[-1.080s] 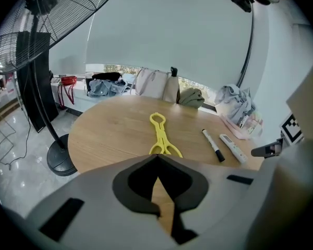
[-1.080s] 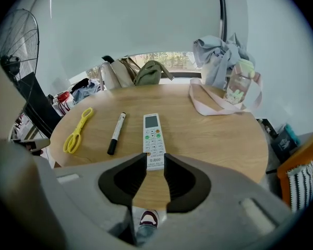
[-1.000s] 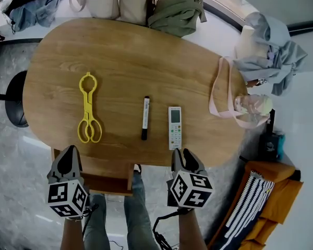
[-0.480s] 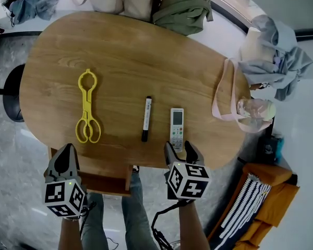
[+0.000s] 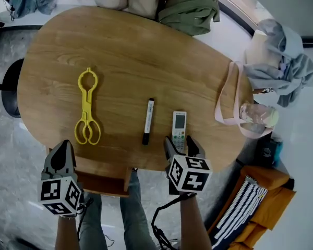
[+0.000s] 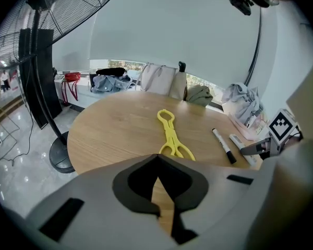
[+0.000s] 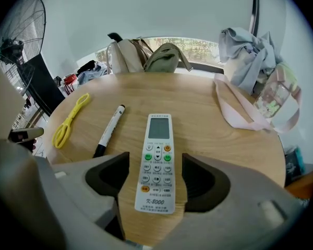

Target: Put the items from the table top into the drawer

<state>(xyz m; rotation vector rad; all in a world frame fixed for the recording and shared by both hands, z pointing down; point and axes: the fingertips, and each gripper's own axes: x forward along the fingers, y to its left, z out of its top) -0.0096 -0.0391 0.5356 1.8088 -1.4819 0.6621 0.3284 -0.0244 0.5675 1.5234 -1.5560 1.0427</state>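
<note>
Head view: you've got three items on the wooden table [image 5: 146, 51], one pair of yellow tongs [image 5: 87, 108], one black marker [image 5: 148, 120] and one white remote [image 5: 179, 130], plus two grippers at the near edge.

Left gripper view: your left gripper [image 5: 62, 152] has its jaws together, nothing in them. A fan's cage [image 6: 68, 4] looms here, which the head view misses.

Right gripper view: your right gripper [image 5: 180, 146] has just been opening. Its jaws stand wide either side of the remote, pads clear of it. Only here can you read the K-8000 print.
</note>
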